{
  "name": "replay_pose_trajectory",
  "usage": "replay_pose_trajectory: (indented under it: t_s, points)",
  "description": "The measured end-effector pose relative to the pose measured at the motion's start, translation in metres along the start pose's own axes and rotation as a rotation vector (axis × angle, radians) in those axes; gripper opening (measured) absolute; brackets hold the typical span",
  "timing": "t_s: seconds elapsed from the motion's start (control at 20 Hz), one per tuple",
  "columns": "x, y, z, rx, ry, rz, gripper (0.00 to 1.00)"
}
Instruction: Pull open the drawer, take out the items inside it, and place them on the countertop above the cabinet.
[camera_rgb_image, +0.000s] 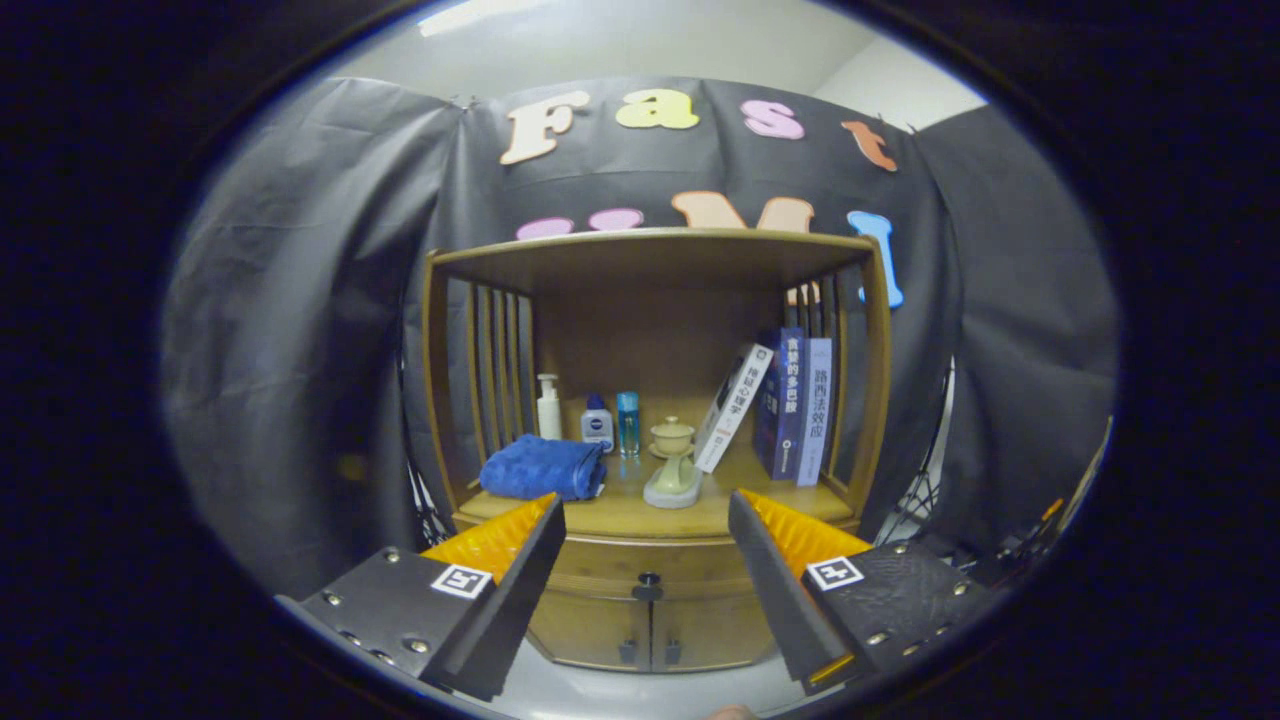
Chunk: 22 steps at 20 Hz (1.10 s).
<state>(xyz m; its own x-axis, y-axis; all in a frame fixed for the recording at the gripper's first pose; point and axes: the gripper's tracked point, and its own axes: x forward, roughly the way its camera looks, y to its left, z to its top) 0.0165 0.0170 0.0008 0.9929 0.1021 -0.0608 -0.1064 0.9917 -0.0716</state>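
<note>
Wooden drawer (648, 566) ahead btwn open tool (647, 525)

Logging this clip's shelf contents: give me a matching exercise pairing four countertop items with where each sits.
Things:
1. blue towel
2. pump bottle
3. lidded cup
4. leaning book

Places:
A. propped against the upright books on the shelf's right
B. at the back, beside the left slats
C. near the front, just beyond the left finger of the open gripper
D. mid-shelf, behind the pale dish

Pairs: 1-C, 2-B, 3-D, 4-A
</note>
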Motion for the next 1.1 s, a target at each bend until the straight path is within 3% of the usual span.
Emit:
replay_pose_trajectory:
  t_s: [0.8,1.1]
  points:
    - [-0.045,-0.006,0.046,0.070,-0.071,0.116,0.98]
    - [-0.048,-0.016,0.039,0.073,-0.028,0.088,0.98]
